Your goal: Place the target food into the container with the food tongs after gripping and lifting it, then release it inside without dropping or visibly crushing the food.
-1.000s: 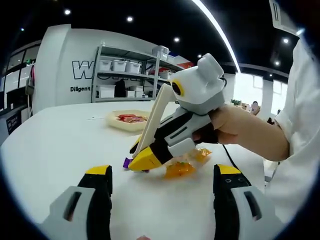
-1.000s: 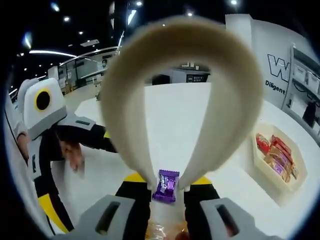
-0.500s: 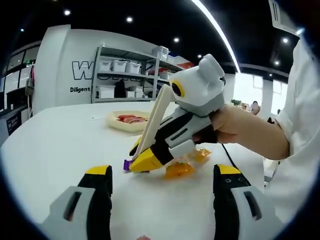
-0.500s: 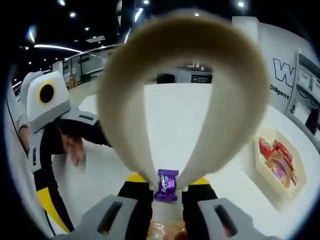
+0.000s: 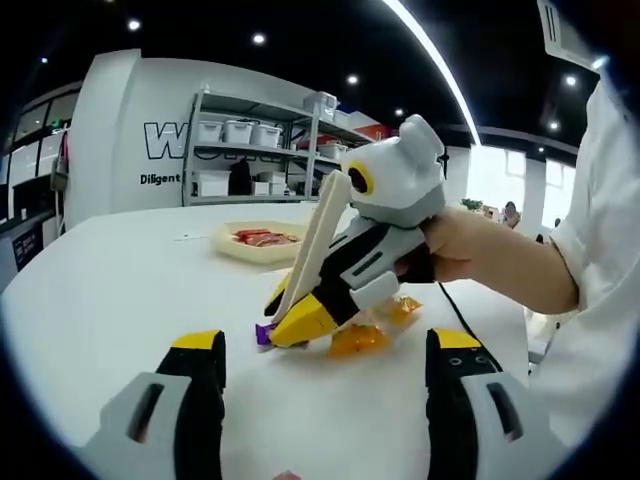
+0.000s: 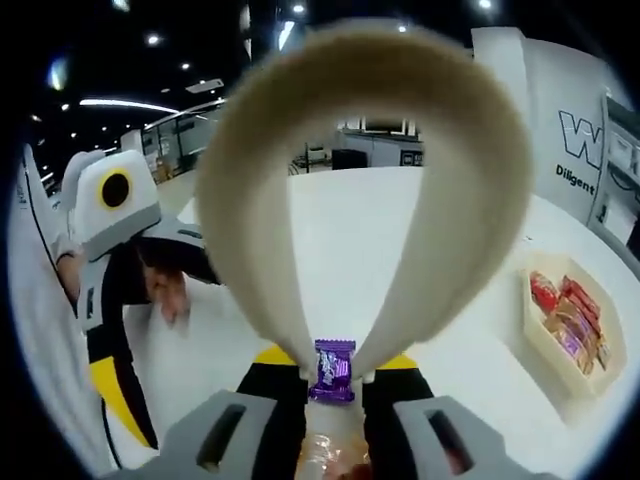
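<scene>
The cream tongs [image 6: 360, 200] in the right gripper [image 5: 300, 318] are pinched onto the purple-wrapped candy [image 6: 333, 370] at their tips, just above the table [image 5: 110, 290], with the yellow container [image 6: 575, 340] well off to the tongs' right.

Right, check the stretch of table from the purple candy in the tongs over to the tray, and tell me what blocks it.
Nothing visible does. The tongs, held in the right claw, pinch the purple candy, and bare white table lies between it and the tray. The orange wrapped candies sit on the near side, off that path.
</scene>
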### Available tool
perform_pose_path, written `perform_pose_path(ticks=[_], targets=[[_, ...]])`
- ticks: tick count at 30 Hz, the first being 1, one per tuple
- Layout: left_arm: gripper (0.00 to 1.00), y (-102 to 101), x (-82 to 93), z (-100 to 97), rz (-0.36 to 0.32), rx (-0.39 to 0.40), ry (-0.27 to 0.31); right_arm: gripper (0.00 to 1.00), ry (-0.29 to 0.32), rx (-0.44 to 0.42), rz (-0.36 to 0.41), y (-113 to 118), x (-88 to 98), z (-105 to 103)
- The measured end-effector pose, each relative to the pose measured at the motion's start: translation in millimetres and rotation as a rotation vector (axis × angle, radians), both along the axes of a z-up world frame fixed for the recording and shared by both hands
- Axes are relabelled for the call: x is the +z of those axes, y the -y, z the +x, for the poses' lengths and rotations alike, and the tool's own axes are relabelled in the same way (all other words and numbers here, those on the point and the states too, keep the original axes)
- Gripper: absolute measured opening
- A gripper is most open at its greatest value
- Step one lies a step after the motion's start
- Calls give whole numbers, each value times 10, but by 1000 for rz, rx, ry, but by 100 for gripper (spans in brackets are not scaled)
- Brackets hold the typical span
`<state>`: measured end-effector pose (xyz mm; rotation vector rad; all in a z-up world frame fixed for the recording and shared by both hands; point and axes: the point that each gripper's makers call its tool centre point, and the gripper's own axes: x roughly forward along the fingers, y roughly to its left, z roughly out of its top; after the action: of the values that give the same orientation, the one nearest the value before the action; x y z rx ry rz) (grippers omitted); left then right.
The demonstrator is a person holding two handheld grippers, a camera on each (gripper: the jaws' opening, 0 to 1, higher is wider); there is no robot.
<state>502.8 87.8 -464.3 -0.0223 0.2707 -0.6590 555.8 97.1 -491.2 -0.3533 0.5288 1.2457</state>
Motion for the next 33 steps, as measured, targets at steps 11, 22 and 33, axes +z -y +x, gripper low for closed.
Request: perform_pose_path(ticks=[11,22,33], targets=[[81,20,3,9,6,-5,0,14,0,33,-3,157,101,55],[81,63,20,17,13,-15,3,15,-5,73,-8,342,208,142],[81,92,27,22,21,-22,4,15,27,122,-36,558,372,272]])
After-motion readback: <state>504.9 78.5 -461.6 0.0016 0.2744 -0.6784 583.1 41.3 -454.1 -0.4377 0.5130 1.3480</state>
